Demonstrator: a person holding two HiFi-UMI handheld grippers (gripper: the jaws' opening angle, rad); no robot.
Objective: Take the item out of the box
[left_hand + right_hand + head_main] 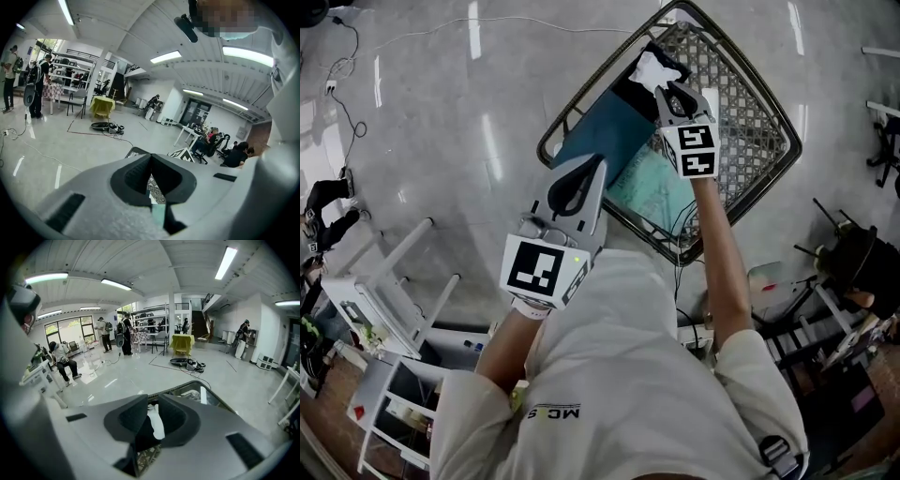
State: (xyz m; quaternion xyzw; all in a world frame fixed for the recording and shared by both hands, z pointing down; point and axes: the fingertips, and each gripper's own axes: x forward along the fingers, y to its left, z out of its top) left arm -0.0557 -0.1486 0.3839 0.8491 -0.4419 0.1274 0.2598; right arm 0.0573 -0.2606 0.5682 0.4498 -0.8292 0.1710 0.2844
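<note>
A dark wire basket (772, 111) stands on the grey floor and serves as the box. Inside lie a dark teal folded cloth (605, 136), a light teal item (654, 187) and something black (630, 89). At the basket's far end my right gripper (662, 90) is shut on a bunched white cloth (654, 69). The right gripper view shows that white cloth (155, 420) pinched between the jaws of the right gripper (150, 401), with black fabric under it. My left gripper (600, 161) hovers over the basket's near-left rim, shut and holding nothing (151, 157).
White shelving (394, 281) stands at the lower left. Dark stands and a chair (853, 258) crowd the right side. A cable (342, 66) runs over the floor at the upper left. People (35, 84) stand and sit far off in the hall.
</note>
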